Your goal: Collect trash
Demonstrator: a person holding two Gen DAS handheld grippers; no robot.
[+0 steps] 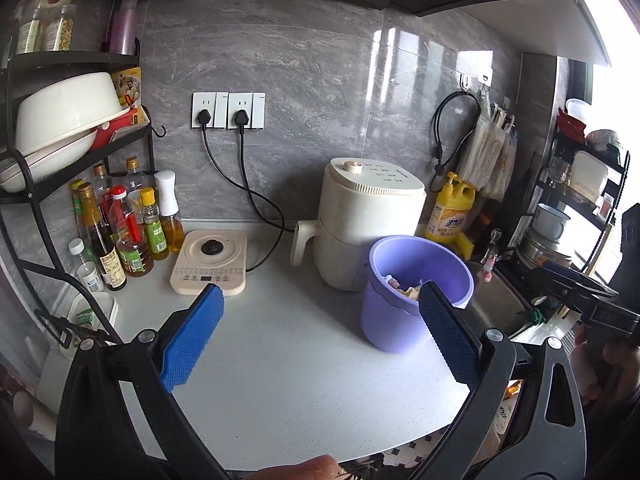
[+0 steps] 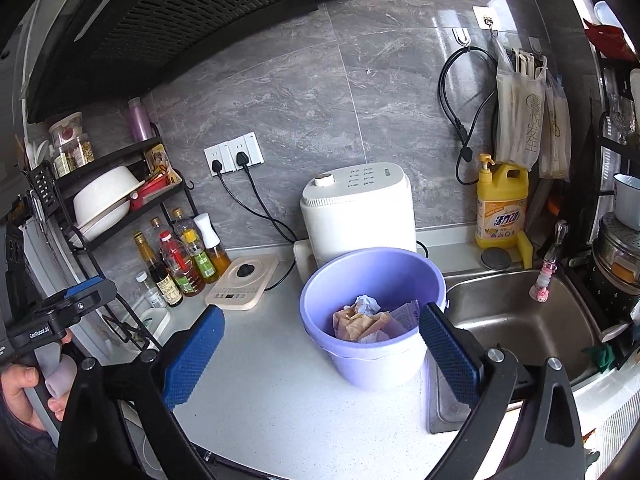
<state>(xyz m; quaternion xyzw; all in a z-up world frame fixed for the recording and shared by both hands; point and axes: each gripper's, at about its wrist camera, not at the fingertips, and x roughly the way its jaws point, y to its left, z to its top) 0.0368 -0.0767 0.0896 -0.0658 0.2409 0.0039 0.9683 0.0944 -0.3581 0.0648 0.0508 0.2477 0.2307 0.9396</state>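
A purple plastic bin (image 1: 394, 312) (image 2: 376, 354) stands on the white countertop (image 1: 288, 344) next to the sink. Crumpled paper and wrappers (image 2: 366, 318) lie inside it; in the left wrist view only a bit of the trash (image 1: 404, 288) shows over the rim. My left gripper (image 1: 320, 300) is open and empty, held above the counter to the left of the bin. My right gripper (image 2: 322, 322) is open and empty, its jaws spread in front of the bin. The left gripper's body (image 2: 60, 312) shows at the left edge of the right wrist view.
A white appliance (image 1: 366, 220) stands behind the bin. A beige induction plate (image 1: 210, 262), oil bottles (image 1: 120, 232) and a black dish rack (image 1: 68, 128) are at the left. A steel sink (image 2: 524, 320), yellow detergent bottle (image 2: 500, 208) and a shelf of pots (image 2: 616, 248) are at the right.
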